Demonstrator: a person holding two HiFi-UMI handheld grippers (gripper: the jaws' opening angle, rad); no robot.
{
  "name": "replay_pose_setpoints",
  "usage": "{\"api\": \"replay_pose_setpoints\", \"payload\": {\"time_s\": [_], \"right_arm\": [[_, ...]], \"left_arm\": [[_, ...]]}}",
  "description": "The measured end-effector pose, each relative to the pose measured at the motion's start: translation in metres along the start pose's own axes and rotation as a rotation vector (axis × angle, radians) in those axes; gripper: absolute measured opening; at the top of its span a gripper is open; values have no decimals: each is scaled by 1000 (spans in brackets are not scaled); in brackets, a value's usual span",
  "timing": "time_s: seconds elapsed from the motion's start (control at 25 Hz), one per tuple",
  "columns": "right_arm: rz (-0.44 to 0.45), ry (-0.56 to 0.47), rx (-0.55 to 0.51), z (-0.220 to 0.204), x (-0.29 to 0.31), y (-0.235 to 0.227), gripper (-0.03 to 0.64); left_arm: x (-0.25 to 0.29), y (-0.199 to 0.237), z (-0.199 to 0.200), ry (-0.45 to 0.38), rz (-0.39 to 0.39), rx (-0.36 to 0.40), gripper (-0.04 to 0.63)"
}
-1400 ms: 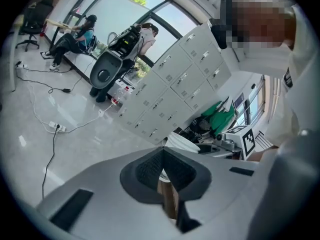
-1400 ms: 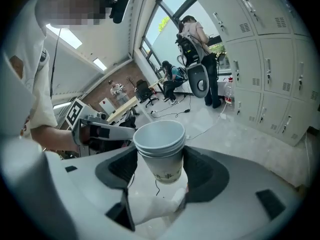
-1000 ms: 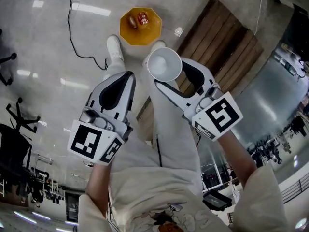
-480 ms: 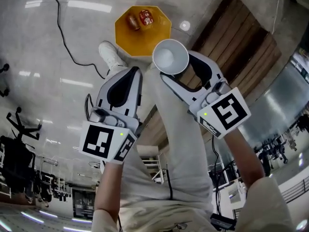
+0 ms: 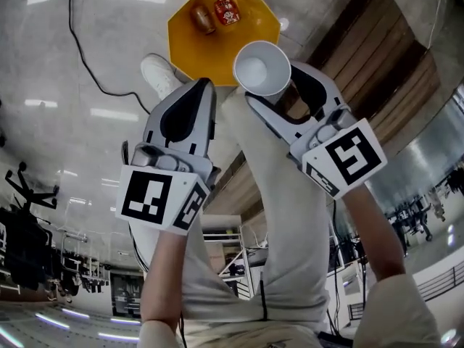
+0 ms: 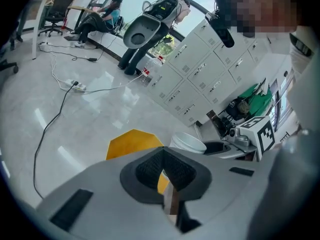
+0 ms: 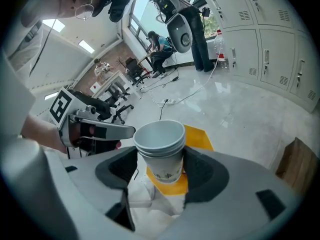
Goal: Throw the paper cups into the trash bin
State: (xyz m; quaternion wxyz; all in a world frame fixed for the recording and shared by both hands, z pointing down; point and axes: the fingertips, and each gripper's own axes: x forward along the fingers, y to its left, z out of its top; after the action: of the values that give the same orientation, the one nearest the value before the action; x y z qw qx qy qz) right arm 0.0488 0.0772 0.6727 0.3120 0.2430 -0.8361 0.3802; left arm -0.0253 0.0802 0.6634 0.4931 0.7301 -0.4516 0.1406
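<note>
Cups [image 5: 261, 64] moved nearer yellow bin [image 5: 190, 31], R gripper [image 5: 274, 89] clamping them; L gripper [image 5: 204, 89] clenched, empty.

Free air down to trash bin [image 5: 187, 48]

Bright overhead light glares off the glossy floor [image 5: 65, 64], with fisheye-warped, dark edges.

The shiny grey floor [image 5: 51, 56] holds a yellow eight-sided bin [image 5: 250, 27], a thin black cable [image 6: 46, 128], flat brown wooden boards [image 5: 384, 56] and a person's white shoe [image 5: 158, 73].
</note>
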Motion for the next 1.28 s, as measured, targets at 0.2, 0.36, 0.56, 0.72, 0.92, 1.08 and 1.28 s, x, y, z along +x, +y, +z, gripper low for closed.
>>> {"api": "replay_pose_setpoints", "payload": {"time_s": [0.2,0.36,0.56,0.72,0.92,1.08,1.28], "right_arm": [[2,11,-1,-12,29,-8,295],[-5,36,11,-28,47,-15,295],[-26,62,37,-46,67,-25,295],[-63,96,50,-57,79,-31,295],[-142,134,97,-63,96,-49,295],[-174,164,151,-73,109,-51,295],[-212,183,222,-79,117,-52,296]], "left_arm": [[17,17,-17,31,0,32,6],[38,40,-32,46,43,4,6],[57,56,-49,72,71,-12,6],[65,76,-56,76,131,48,6],[75,101,-72,138,225,-57,6],[77,105,-74,170,255,-36,6],[80,112,-76,177,277,-62,6]]}}
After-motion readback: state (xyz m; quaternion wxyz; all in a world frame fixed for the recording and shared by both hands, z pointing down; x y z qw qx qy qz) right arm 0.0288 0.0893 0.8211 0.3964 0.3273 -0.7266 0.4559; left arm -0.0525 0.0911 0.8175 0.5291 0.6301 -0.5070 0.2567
